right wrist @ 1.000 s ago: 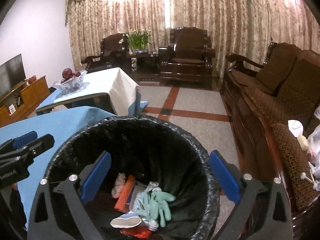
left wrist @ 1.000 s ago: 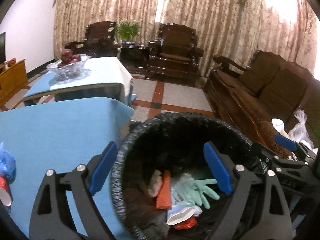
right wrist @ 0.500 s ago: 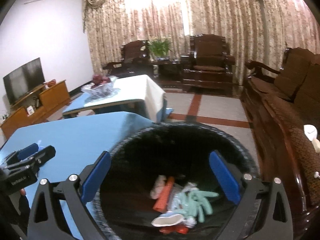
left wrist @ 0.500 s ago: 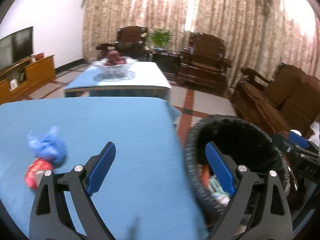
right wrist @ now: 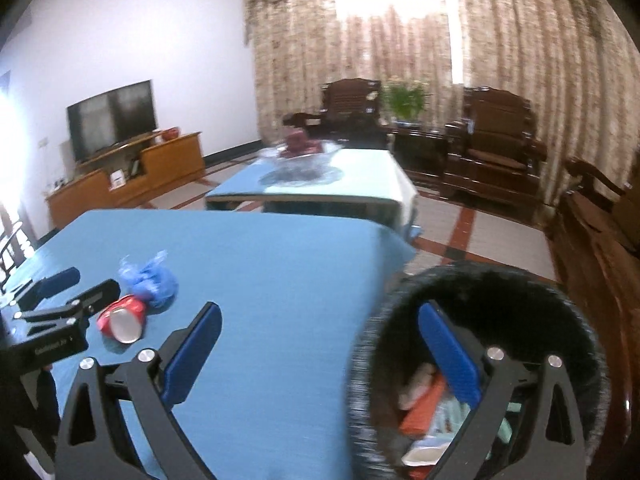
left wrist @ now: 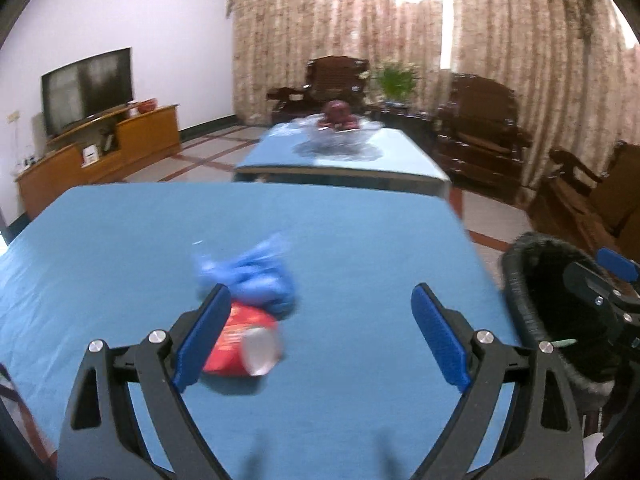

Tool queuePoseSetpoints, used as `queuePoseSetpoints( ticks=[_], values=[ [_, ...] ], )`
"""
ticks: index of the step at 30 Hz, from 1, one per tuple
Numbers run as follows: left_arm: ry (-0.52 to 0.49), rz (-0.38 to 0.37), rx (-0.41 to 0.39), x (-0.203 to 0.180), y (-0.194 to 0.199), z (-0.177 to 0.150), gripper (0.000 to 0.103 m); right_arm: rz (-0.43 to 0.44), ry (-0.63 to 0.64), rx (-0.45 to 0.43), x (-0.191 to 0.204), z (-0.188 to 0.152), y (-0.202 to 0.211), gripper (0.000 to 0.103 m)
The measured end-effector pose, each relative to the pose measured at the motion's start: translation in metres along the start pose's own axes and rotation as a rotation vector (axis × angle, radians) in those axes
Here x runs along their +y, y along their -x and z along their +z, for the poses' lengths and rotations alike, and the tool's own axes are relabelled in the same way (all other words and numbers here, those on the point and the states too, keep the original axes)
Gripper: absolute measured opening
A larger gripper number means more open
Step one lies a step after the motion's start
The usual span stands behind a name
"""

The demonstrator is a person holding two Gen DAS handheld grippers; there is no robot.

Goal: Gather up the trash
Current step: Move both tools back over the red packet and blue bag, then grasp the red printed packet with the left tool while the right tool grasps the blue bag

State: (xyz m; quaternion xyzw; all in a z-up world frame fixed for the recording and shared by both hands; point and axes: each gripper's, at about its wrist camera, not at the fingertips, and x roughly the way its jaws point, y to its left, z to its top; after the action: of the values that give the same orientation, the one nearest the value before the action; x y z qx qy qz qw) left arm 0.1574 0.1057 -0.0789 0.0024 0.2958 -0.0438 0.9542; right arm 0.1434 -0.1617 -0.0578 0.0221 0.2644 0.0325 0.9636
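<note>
The left gripper (left wrist: pixel 320 330) hangs low over the blue-clothed desk (left wrist: pixel 360 232), tilted down toward it, its blue-padded fingers (left wrist: pixel 202 338) spread wide with nothing between them. Just beside its left finger lies a crushed red drink can (left wrist: pixel 240 344) on its side, silver end facing the near edge of the desk. Touching the can's far side is a crumpled blue plastic bag (left wrist: pixel 256 276), bunched into a loose ball. Both look slightly blurred in the left wrist view. From the right wrist view the same pair sits at the left part of the desk, with the left gripper's black body right next to the can.

Further right, the right gripper (right wrist: pixel 320 356) is held at the desk's right edge, also angled downward, its fingers wide apart and holding nothing. Its left finger is over the blue cloth and its right finger over the mouth of the round bin lined with a black plastic bag (right wrist: pixel 568 312), which stands on the floor close against the desk's right side. Inside the bin lie an orange packet (right wrist: pixel 424 408), some pale green pieces and a white scrap, partly hidden by the finger.

Beyond the desk stands a second blue-covered table (left wrist: pixel 344 160) carrying a glass bowl of dark red fruit (left wrist: pixel 338 120).
</note>
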Motion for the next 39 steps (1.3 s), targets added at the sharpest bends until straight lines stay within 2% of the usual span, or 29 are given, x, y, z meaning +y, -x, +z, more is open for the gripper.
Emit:
queuePoseSetpoints(
  ticks=[5,10,20,28,30,31,39],
  values=[
    [0.029,0.043,0.046,0.049,-0.019,-0.009,0.089,0.037,0.035,0.018,0.029,-0.005,-0.022,0.097],
    [0.047,0.022,0.124,0.077,-0.049,-0.021,0.089,0.058,0.031,0.051,0.048,-0.013,-0.045,0.097],
    [0.075,-0.009,0.194,0.093,-0.083,-0.04,0.089,0.07,0.057,0.083,0.056,-0.019,-0.072,0.097],
    [0.121,-0.087,0.281,0.095,-0.11,-0.043,0.088,0.074,0.052,0.096,0.056,-0.02,-0.085,0.097],
    [0.128,-0.095,0.282,0.092,-0.112,-0.042,0.083,0.075,0.054,0.101,0.057,-0.021,-0.086,0.097],
    [0.126,-0.101,0.275,0.089,-0.111,-0.042,0.077,0.076,0.054,0.102,0.057,-0.022,-0.087,0.097],
    [0.113,-0.061,0.194,0.078,-0.079,-0.041,0.077,0.09,0.047,0.103,0.061,-0.023,-0.085,0.097]
  ],
)
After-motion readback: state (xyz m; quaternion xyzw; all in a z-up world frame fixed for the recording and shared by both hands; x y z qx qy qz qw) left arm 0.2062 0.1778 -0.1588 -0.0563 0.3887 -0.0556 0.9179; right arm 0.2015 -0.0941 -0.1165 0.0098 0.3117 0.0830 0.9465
